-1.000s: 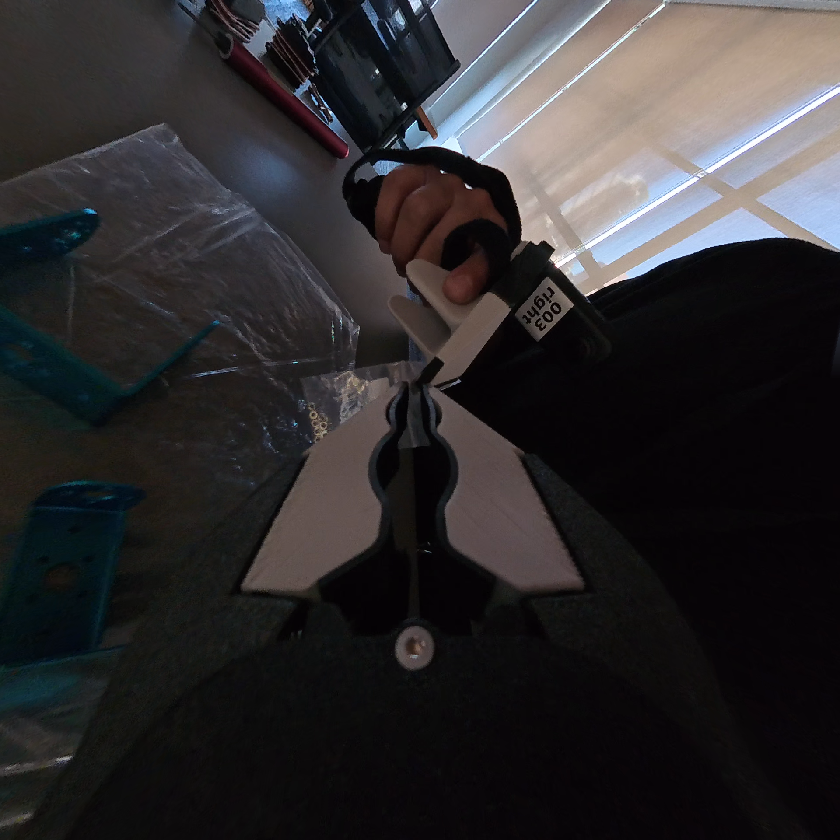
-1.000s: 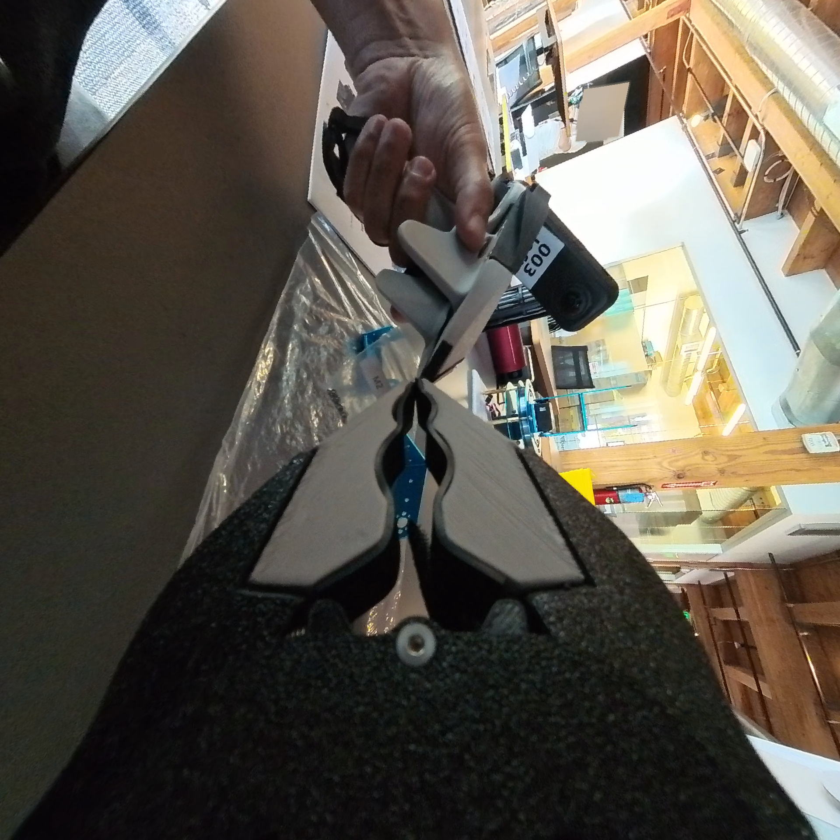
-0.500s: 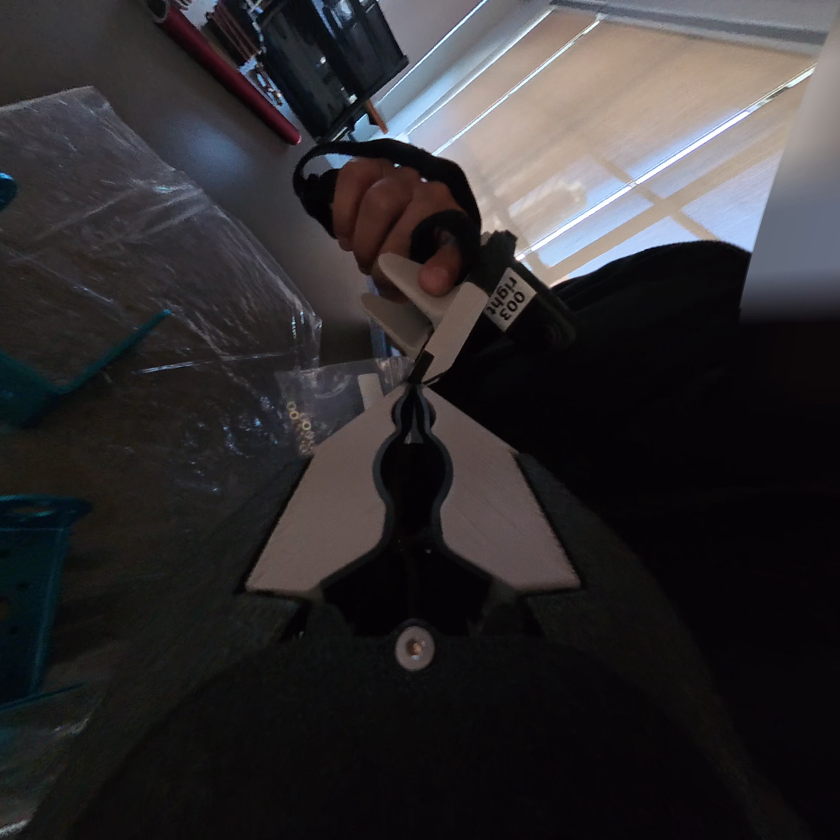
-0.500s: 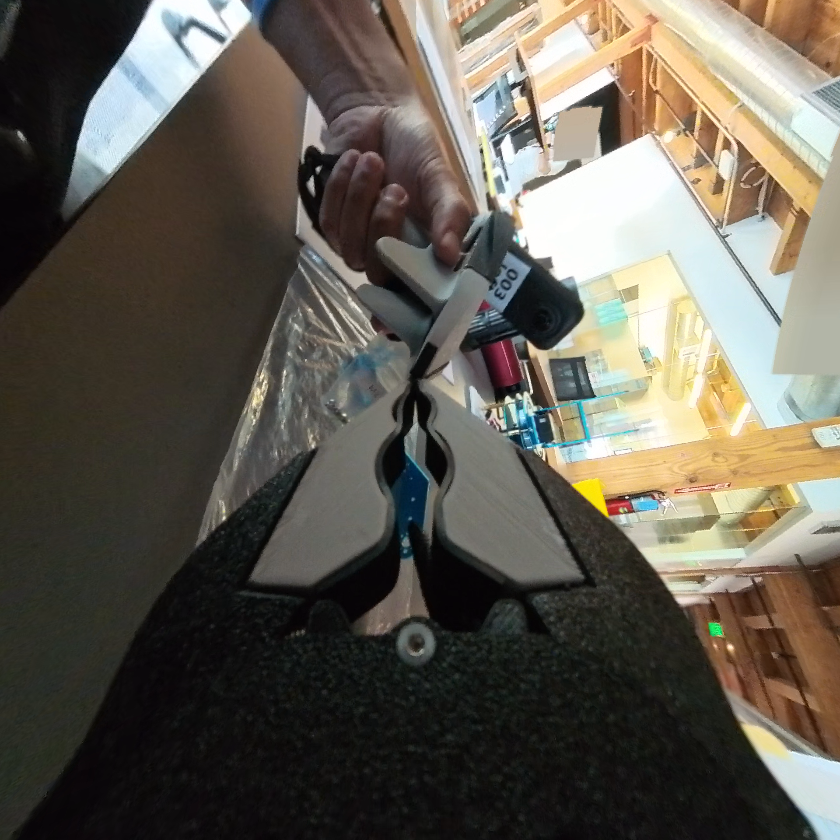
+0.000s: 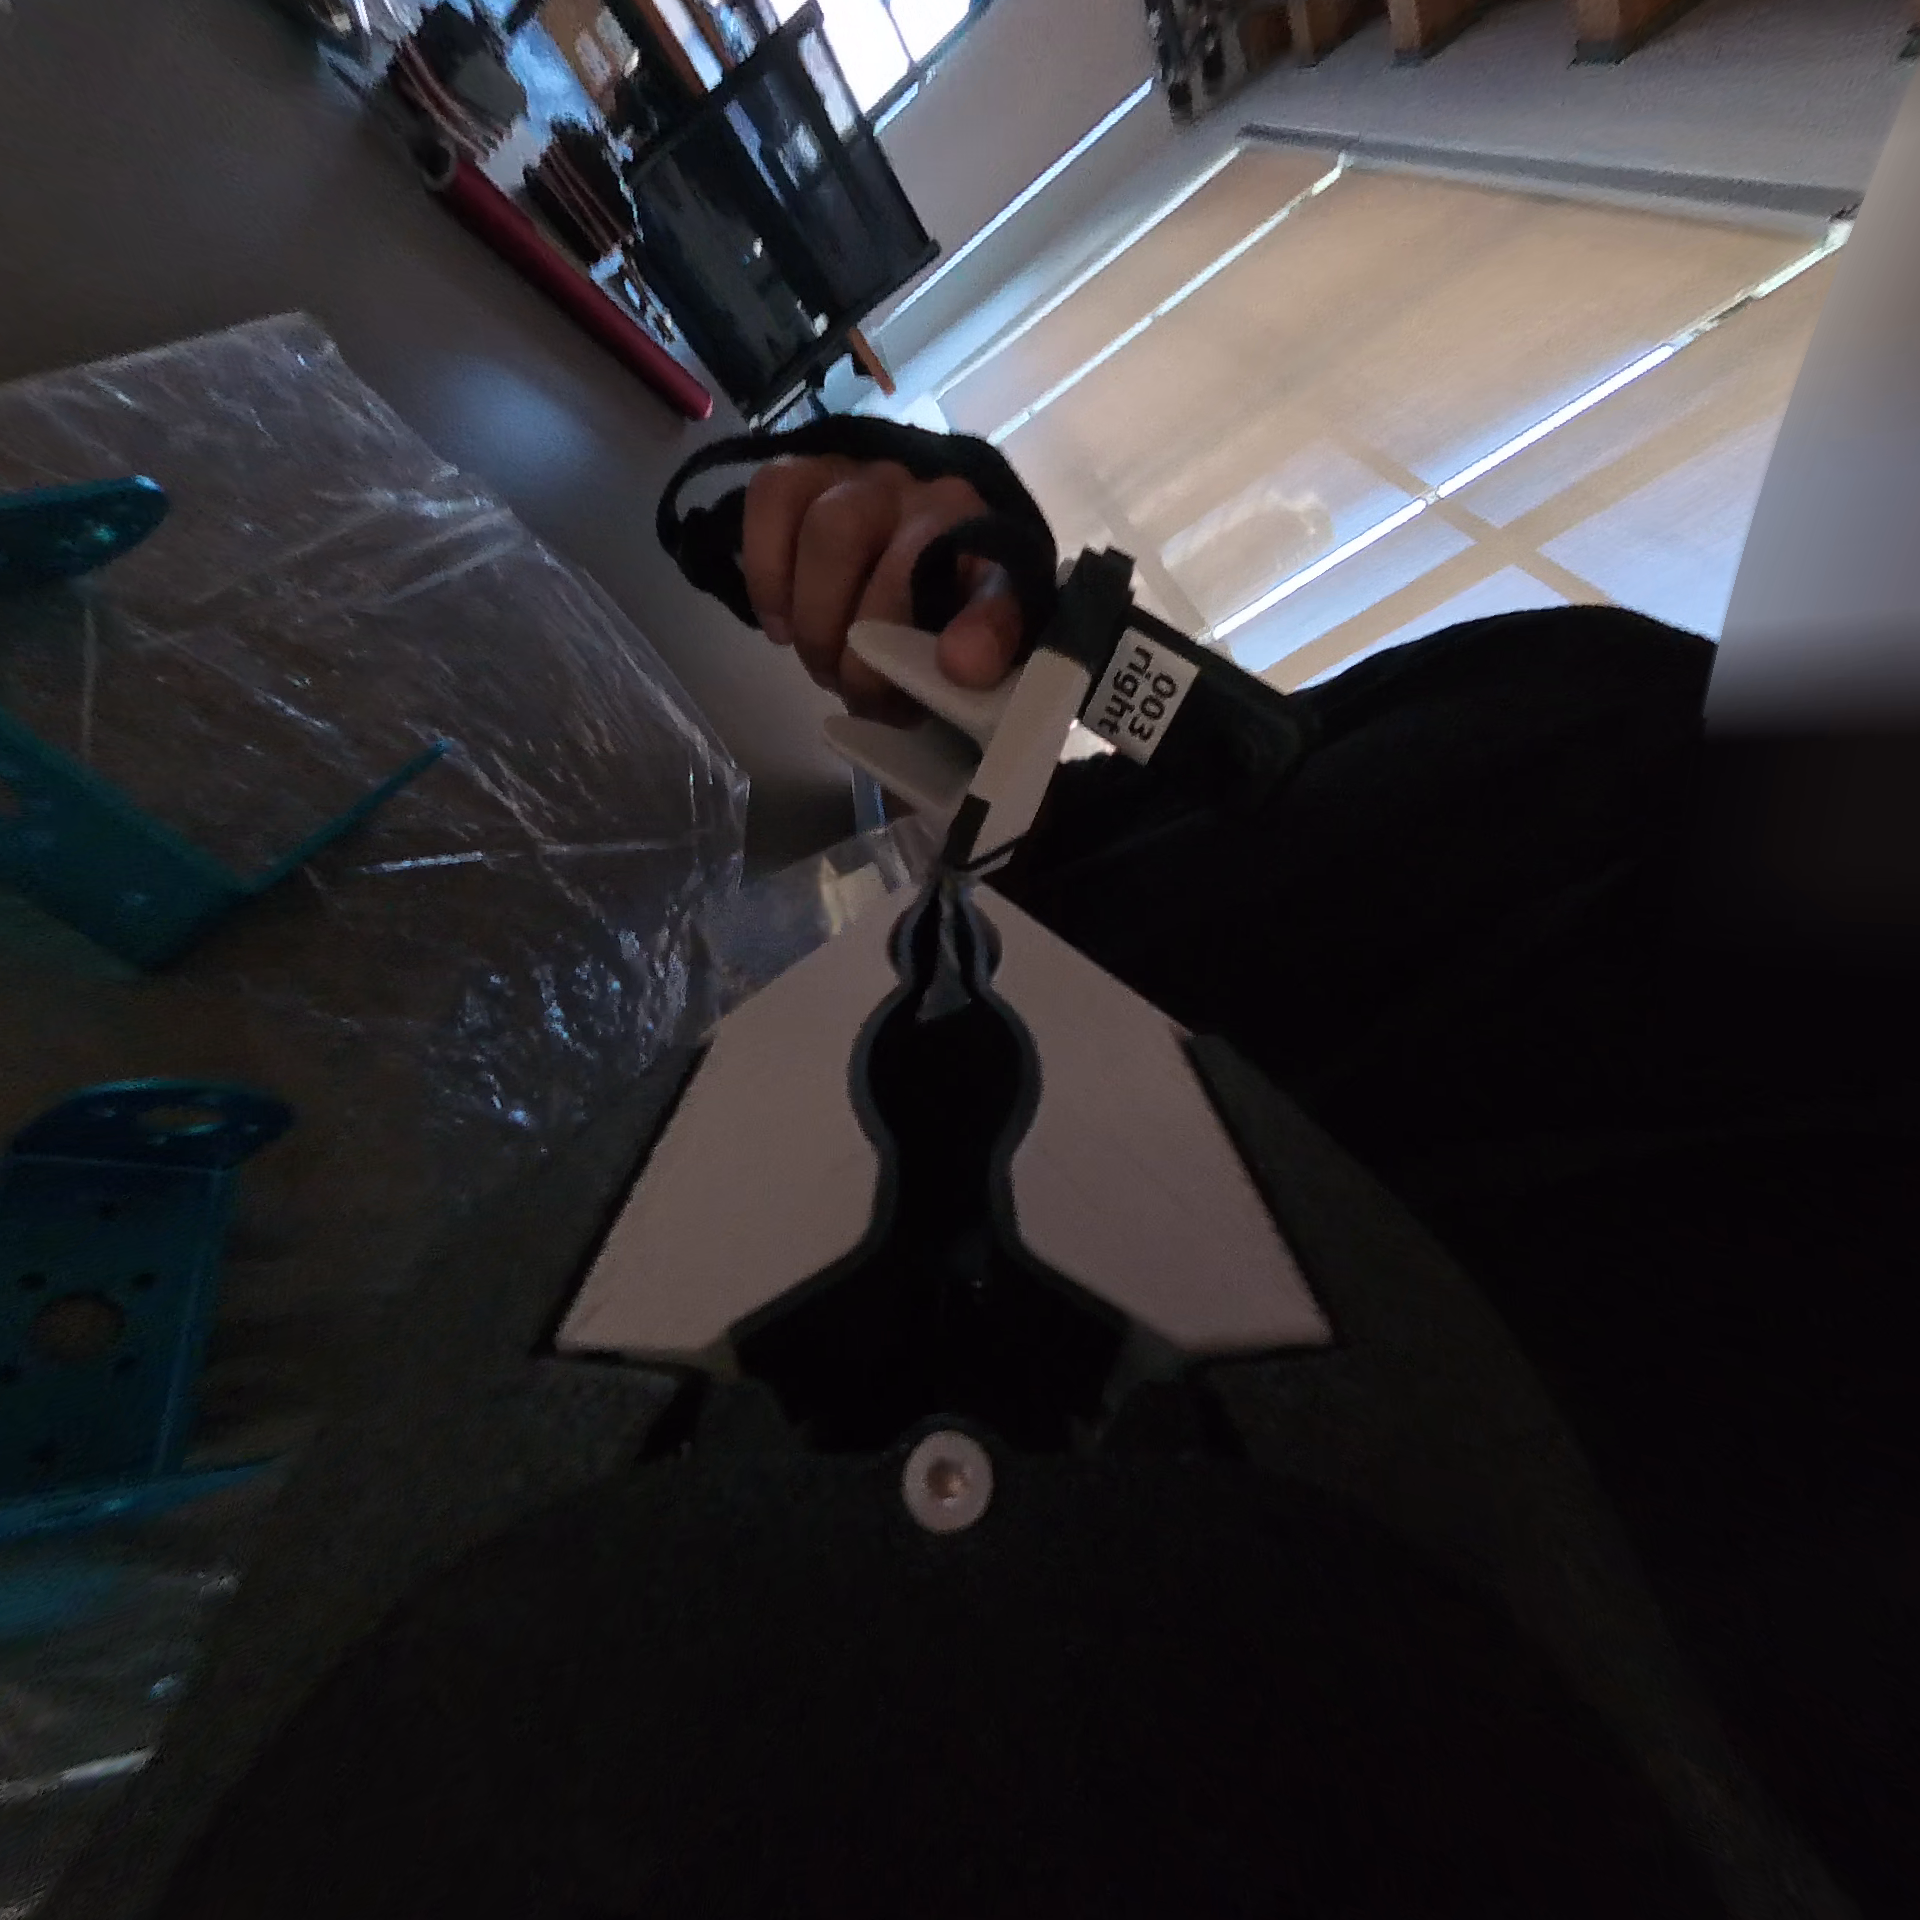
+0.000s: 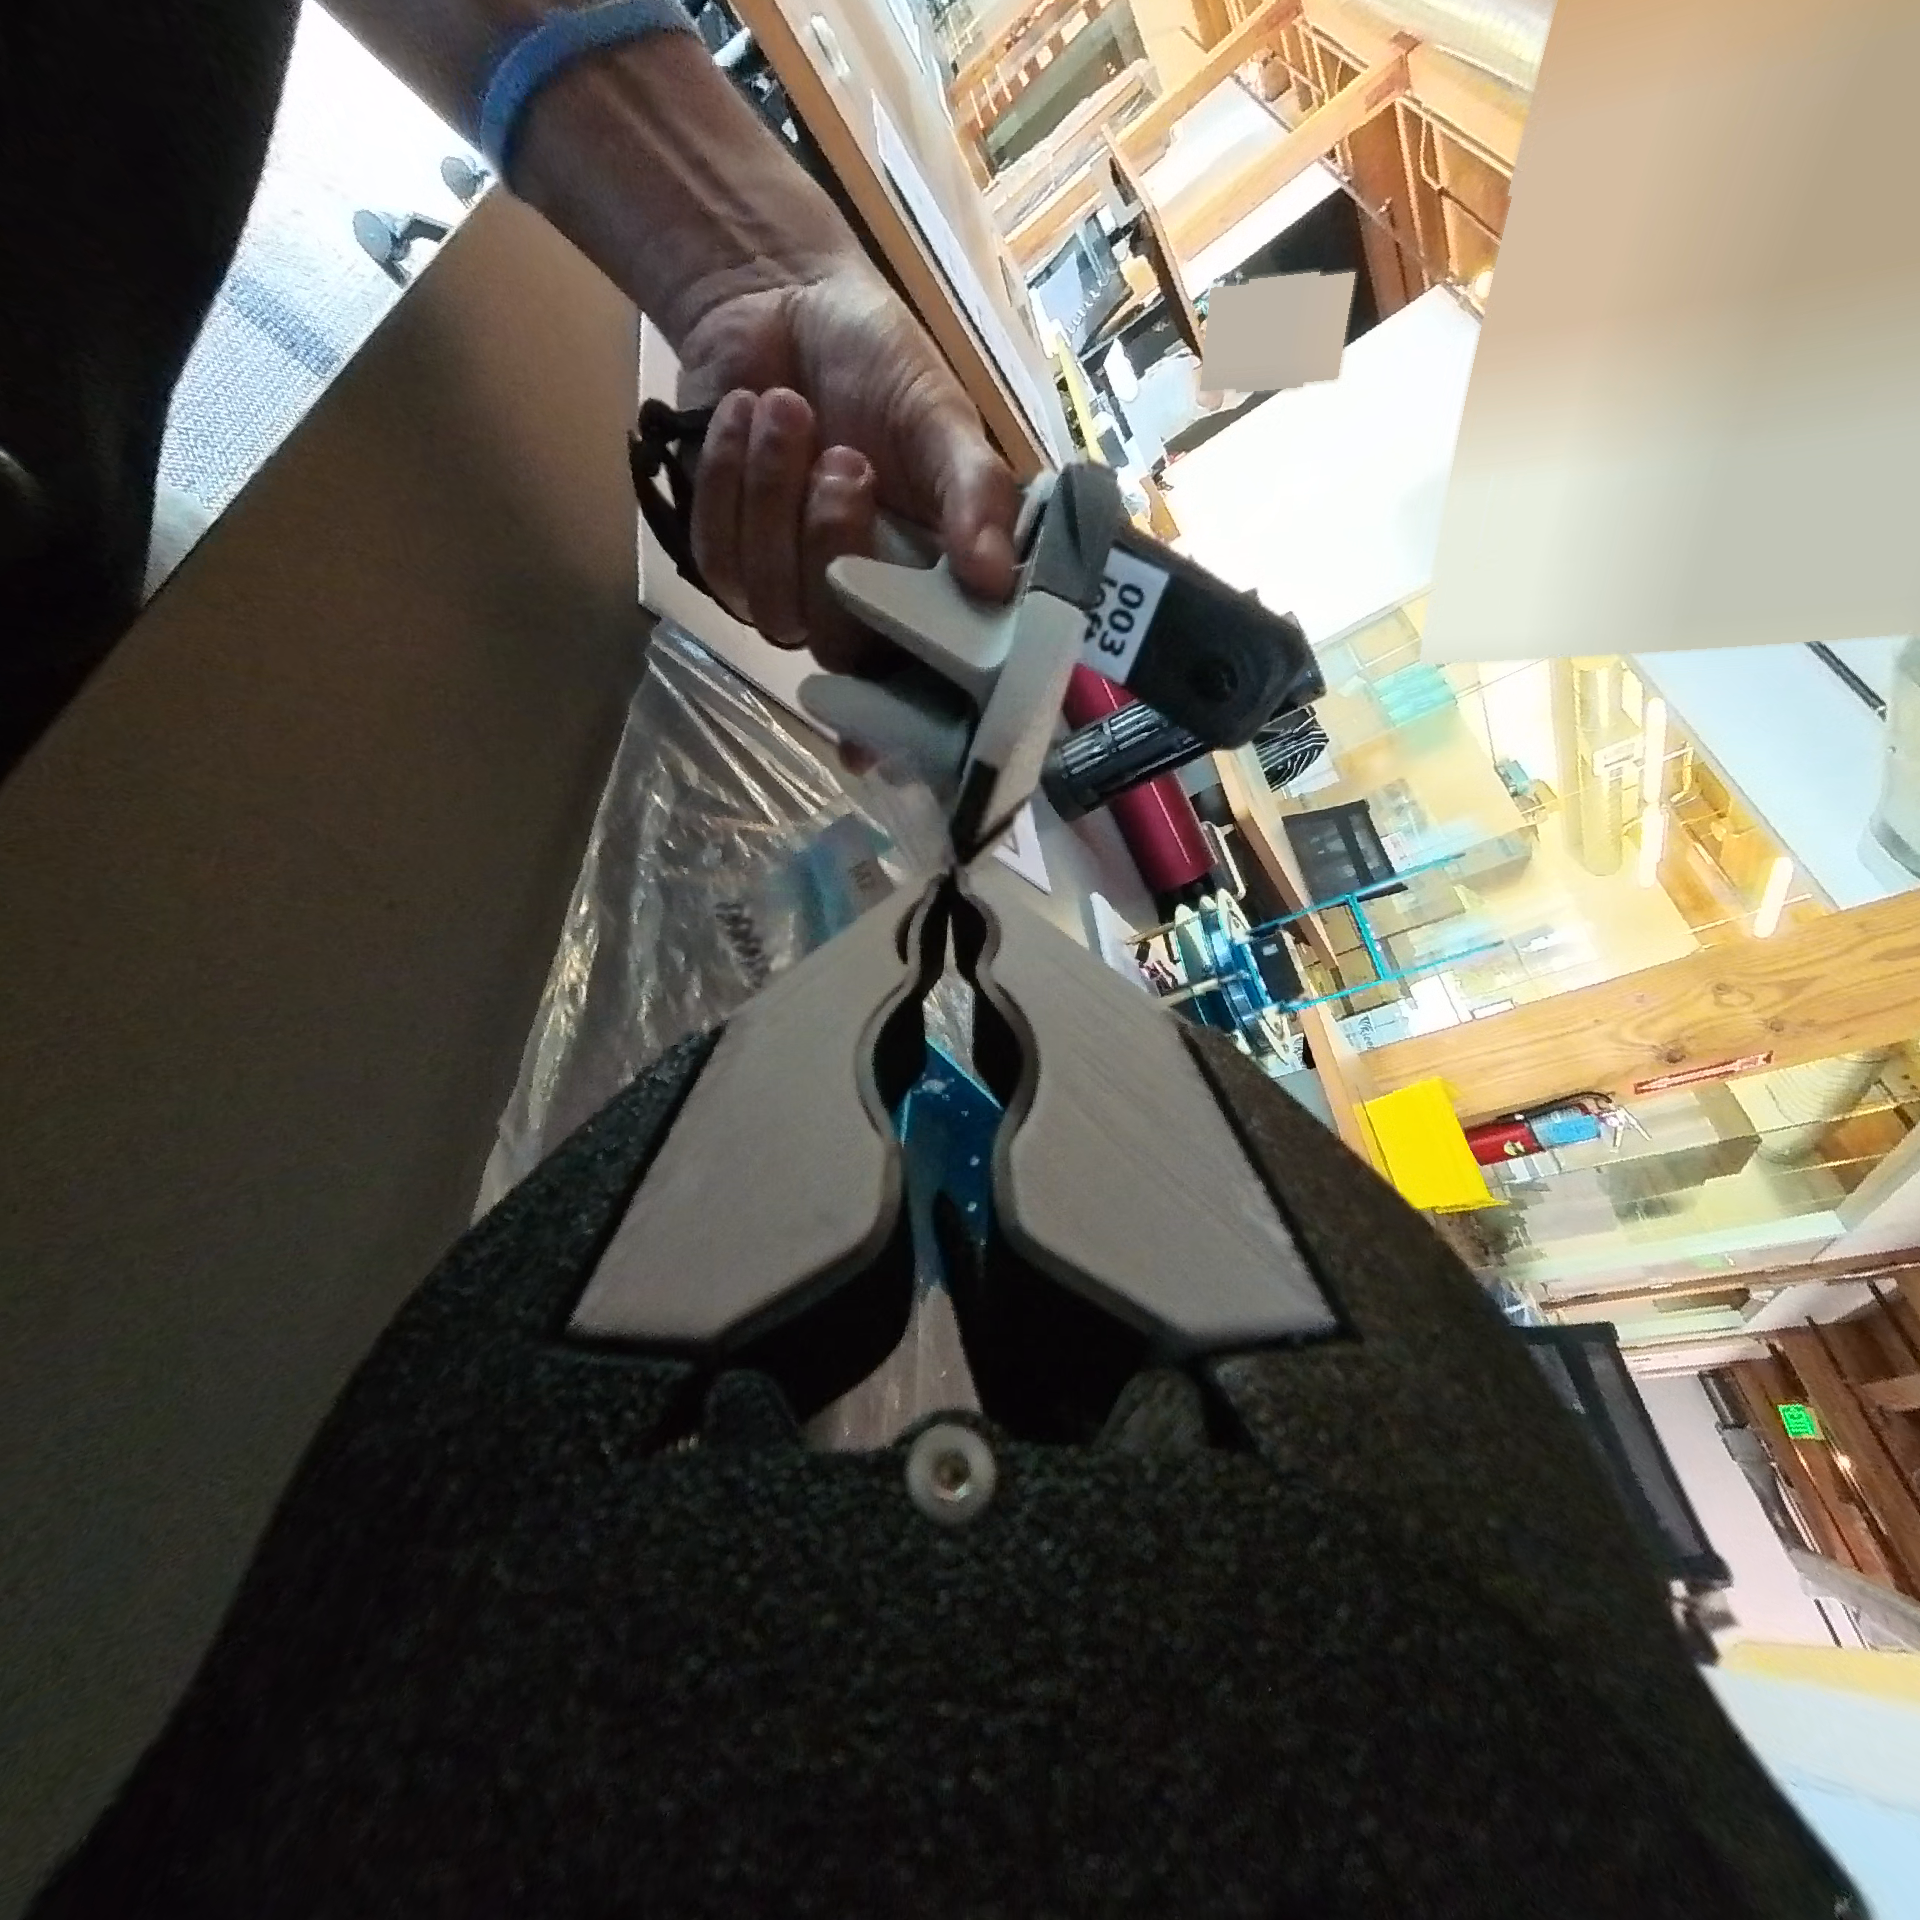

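Both grippers met tip to tip above the table (image 5: 312, 208): the left gripper (image 5: 948, 902) had its fingers pressed together on something thin and clear, seemingly a small plastic bag (image 5: 821, 883), and the right gripper (image 6: 948, 883) was clamped on the same spot from the other side, each held in a hand (image 5: 873, 582). Blue metal brackets (image 5: 104, 1278) lay on a clear plastic sheet (image 5: 343, 644) to the left, well apart.

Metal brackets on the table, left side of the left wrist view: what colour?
Teal blue brackets, with small holes. They show best in the left wrist view.
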`<state>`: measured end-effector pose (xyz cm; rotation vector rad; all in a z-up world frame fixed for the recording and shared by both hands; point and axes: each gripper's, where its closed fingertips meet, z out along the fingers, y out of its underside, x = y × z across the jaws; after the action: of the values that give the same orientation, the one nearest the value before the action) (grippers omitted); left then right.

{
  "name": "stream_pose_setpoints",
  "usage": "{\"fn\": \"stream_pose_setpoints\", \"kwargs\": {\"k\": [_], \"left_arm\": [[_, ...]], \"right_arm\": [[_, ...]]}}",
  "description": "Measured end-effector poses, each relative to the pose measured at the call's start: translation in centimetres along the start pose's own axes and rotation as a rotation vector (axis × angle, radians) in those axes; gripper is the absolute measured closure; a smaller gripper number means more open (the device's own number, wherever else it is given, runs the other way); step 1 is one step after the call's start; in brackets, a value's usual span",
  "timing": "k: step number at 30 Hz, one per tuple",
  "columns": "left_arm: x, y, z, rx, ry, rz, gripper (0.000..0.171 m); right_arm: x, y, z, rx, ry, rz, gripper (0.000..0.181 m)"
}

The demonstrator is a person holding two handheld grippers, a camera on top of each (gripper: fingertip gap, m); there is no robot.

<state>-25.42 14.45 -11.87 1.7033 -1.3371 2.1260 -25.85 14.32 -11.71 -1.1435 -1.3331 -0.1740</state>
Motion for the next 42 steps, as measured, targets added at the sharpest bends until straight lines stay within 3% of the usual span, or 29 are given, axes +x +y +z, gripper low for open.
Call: {"fn": "stream_pose_setpoints", "kwargs": {"k": [2,5,6,12,16,20,29,42], "left_arm": [[-0.1,0.9,0.5,-0.056,0.001,-0.018,0.145],[0.5,1.8,1.2,-0.089,0.054,-0.034,0.148],[0.6,1.7,1.4,-0.083,0.064,-0.034,0.157],[-0.7,1.5,1.6,-0.041,-0.015,0.018,0.171],[-0.7,1.6,1.5,-0.029,-0.026,0.030,0.170],[-0.2,0.8,1.0,0.024,0.020,-0.012,0.150],[0.3,0.6,0.5,-0.006,0.062,-0.048,0.155],[-0.1,1.0,0.8,-0.054,0.129,-0.221,0.166]], "right_arm": [[0.1,0.0,0.1,-0.002,0.005,-0.006,0.181],[0.3,0.0,0.3,0.006,0.012,0.013,0.181],[0.3,0.2,0.4,0.002,0.013,0.016,0.181],[0.5,1.0,0.5,-0.016,0.022,0.149,0.181],[0.4,1.0,0.5,-0.018,0.009,0.184,0.181],[0.4,1.0,0.4,-0.014,-0.013,0.218,0.181],[-0.1,0.3,0.3,0.014,-0.037,0.117,0.181],[-0.6,0.0,0.2,-0.009,-0.051,-0.009,0.181]]}}
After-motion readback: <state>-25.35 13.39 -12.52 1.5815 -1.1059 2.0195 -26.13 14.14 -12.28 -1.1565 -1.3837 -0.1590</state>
